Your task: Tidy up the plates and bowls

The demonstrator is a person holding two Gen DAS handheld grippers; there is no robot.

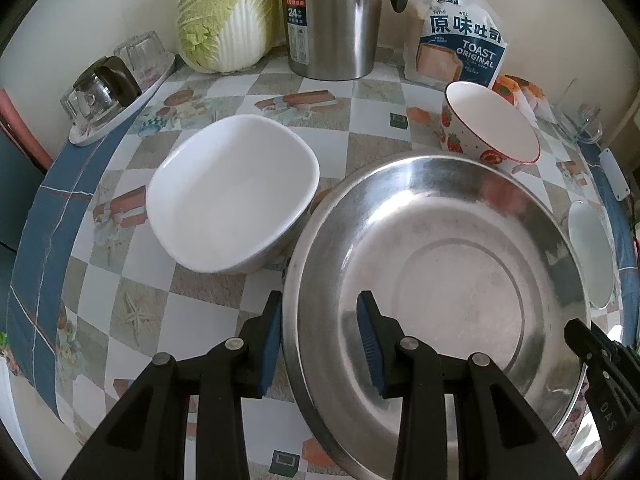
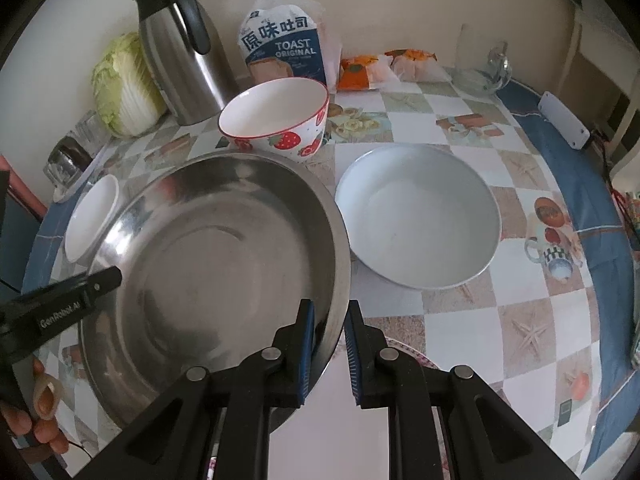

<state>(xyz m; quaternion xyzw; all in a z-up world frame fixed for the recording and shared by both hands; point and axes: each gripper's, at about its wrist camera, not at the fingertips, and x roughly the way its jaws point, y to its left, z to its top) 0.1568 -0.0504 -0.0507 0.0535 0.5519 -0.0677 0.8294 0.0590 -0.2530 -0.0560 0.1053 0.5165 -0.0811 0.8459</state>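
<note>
A large steel basin (image 1: pixel 440 272) (image 2: pixel 216 248) is held by its rim between both grippers. My left gripper (image 1: pixel 322 328) is shut on its left rim, one pad outside and one inside. My right gripper (image 2: pixel 330 344) is shut on the right rim. Each gripper shows at the far rim in the other's view: the left gripper (image 2: pixel 100 280) and the right gripper (image 1: pixel 592 344). A white squarish bowl (image 1: pixel 236 200) (image 2: pixel 90 216) sits left of the basin. Behind it is a strawberry bowl (image 1: pixel 488 124) (image 2: pixel 276 116), and to its right a white shallow plate (image 2: pixel 420 216). A flower-rimmed plate (image 2: pixel 404 350) lies partly under the basin.
Along the wall stand a cabbage (image 1: pixel 228 16), a steel thermos jug (image 1: pixel 332 20) and a toast bag (image 1: pixel 460 40). Upturned glasses on a tray (image 1: pixel 104 88) sit far left. Orange packets (image 2: pixel 360 72) and glassware (image 2: pixel 486 68) sit far right. A hand (image 2: pixel 44 400) shows lower left.
</note>
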